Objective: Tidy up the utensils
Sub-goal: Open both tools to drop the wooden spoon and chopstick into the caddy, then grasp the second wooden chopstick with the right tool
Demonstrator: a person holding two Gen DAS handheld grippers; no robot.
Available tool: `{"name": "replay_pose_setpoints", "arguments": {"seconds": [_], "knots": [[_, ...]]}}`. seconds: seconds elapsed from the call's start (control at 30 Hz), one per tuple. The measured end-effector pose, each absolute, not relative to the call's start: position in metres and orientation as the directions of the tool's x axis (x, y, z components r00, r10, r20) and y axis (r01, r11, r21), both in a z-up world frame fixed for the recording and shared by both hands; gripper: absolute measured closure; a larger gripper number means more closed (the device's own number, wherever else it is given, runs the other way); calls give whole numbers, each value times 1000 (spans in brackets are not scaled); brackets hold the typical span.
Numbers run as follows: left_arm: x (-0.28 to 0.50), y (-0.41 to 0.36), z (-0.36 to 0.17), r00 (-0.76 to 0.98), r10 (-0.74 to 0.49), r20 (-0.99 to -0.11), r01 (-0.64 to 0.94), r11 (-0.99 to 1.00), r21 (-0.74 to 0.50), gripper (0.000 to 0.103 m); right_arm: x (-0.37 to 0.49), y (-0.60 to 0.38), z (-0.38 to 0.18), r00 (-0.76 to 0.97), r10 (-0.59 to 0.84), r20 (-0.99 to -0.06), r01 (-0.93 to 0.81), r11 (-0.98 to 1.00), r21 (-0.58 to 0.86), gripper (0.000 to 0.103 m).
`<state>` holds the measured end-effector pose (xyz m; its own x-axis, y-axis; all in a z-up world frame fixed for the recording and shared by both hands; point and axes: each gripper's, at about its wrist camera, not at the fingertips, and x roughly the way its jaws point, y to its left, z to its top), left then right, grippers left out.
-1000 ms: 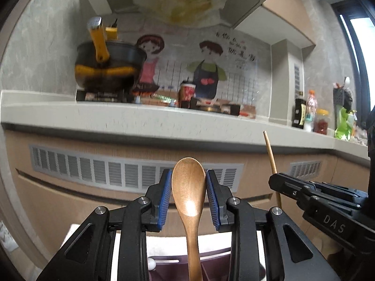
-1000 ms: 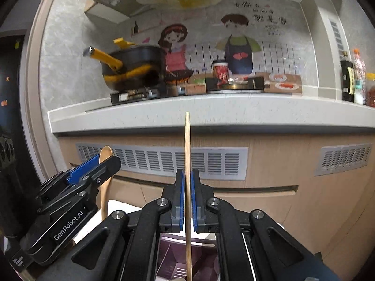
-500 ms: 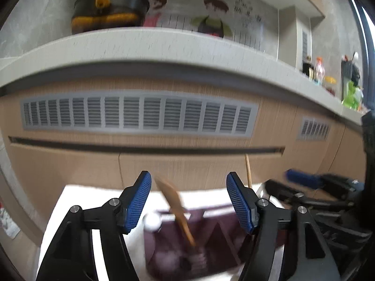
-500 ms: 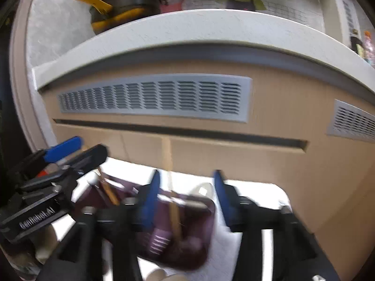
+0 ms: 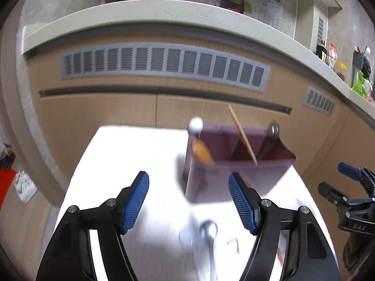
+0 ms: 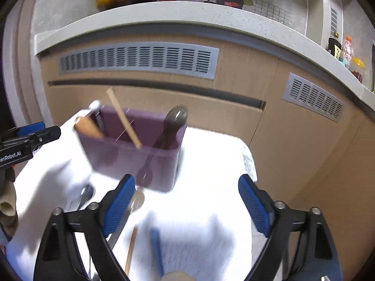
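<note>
On the white tabletop [image 5: 131,154] we see the purple holder [image 5: 236,178] with the wooden spoon [image 5: 201,153] and chopstick [image 5: 242,134] inside; our left hand-held gripper [image 5: 188,202] and right hand-held gripper [image 6: 187,203] have just been opening, empty.

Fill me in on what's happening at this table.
A person is sorting utensils into a purple holder. The wooden spoon and a chopstick stand in it. The left claw and right claw have just been opening, with nothing between them. More utensils, including a metal spoon, lie on the white table.
</note>
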<state>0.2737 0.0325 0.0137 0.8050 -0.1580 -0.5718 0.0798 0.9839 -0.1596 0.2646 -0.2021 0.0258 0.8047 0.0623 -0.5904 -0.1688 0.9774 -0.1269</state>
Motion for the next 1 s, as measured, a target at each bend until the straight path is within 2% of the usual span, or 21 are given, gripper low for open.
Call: {"name": "replay_pose_setpoints", "arguments": {"seconds": [0.23, 0.27, 0.3, 0.37, 0.43, 0.57, 0.73, 0.8, 1.0], "knots": [[210, 40, -9, 759, -158, -631, 69, 984, -164, 23, 207, -191, -7, 735, 101, -670, -219, 971, -95, 14], [203, 41, -12, 754, -154, -639, 69, 985, -157, 21, 202, -189, -14, 717, 113, -688, -233, 969, -83, 16], [198, 42, -16, 747, -153, -646, 72, 986, -150, 21, 197, -187, -23, 697, 123, -706, -244, 967, -73, 21], [192, 41, -22, 735, -150, -661, 70, 987, -146, 21, 193, -180, -38, 657, 133, -742, -268, 961, -66, 52], [188, 40, -28, 724, -151, -673, 69, 987, -146, 21, 199, -175, -52, 602, 153, -784, -287, 957, -34, 70], [186, 39, -37, 702, -159, -694, 77, 986, -148, 21, 216, -170, -73, 541, 164, -825, -265, 964, 18, 84], [191, 38, -43, 684, -163, -711, 76, 985, -152, 21, 230, -165, -76, 548, 149, -823, -253, 967, 7, 86], [194, 36, -45, 674, -166, -720, 76, 985, -155, 21, 231, -161, -76, 558, 124, -820, -254, 967, -26, 96], [195, 28, -51, 648, -170, -742, 91, 985, -146, 21, 218, -178, -59, 589, 142, -796, -241, 970, -5, 98]]}}
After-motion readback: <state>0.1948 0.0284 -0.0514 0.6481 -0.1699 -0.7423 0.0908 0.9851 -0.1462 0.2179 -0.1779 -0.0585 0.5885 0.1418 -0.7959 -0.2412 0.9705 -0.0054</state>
